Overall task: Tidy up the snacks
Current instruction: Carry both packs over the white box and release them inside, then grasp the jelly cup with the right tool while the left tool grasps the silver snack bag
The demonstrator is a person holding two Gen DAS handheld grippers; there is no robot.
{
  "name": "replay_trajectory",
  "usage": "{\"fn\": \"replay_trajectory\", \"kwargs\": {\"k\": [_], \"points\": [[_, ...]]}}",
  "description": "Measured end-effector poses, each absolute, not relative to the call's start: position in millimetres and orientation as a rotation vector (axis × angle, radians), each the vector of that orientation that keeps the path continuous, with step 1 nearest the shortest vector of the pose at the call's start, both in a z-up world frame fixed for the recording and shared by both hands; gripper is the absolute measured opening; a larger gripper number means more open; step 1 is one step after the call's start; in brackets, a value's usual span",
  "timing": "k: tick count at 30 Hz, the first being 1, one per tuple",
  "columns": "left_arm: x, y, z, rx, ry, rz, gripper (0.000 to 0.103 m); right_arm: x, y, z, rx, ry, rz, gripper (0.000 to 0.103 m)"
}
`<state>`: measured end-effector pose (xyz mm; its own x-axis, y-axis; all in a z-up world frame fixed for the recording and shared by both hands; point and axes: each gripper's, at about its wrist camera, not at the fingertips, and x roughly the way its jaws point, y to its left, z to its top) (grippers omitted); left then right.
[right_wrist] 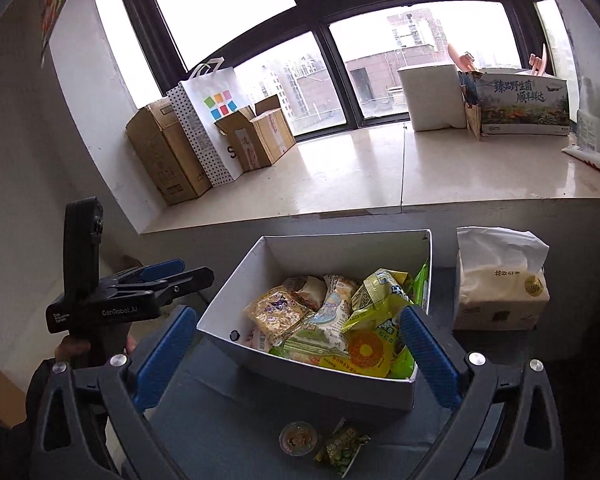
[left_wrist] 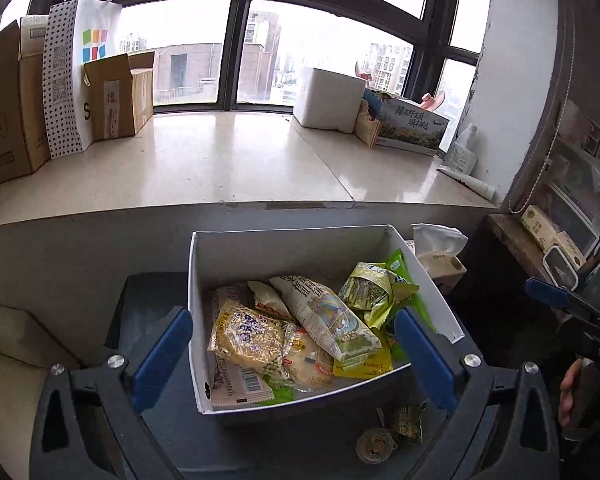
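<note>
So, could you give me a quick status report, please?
Both grippers open, empty. White box holds snack packets. Small green packet and round cup outside, in front.

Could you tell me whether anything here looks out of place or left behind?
Yes: two snacks lie outside the white box, on the dark table in front of it: a small round cup and a small green packet. The other snacks sit piled inside the box.
</note>
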<state>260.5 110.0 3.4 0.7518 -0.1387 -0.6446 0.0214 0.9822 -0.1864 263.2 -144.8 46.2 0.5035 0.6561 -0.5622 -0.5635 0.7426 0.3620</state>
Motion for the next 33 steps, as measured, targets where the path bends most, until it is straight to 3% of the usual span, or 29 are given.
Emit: {"fn": "replay_trajectory", "kwargs": {"k": [6,12,23,33], "points": [[187,83,0,-0.115,0.700,-0.135,0.103,194,-177,27,0.128,0.718,0.756,0.103],[133,68,-44,-0.163,0.766,-0.162,0.103,146,-202,-29,0.111,0.816,0.706,0.103],[79,40,-93,-0.221,0.844,-0.220,0.103,126,-212,-94,0.082,0.966,0.625,0.103],[68,40,-99,-0.226,0.862,-0.208,0.103,139,-171,-121,-0.046,0.995,0.646,0.103]]}}
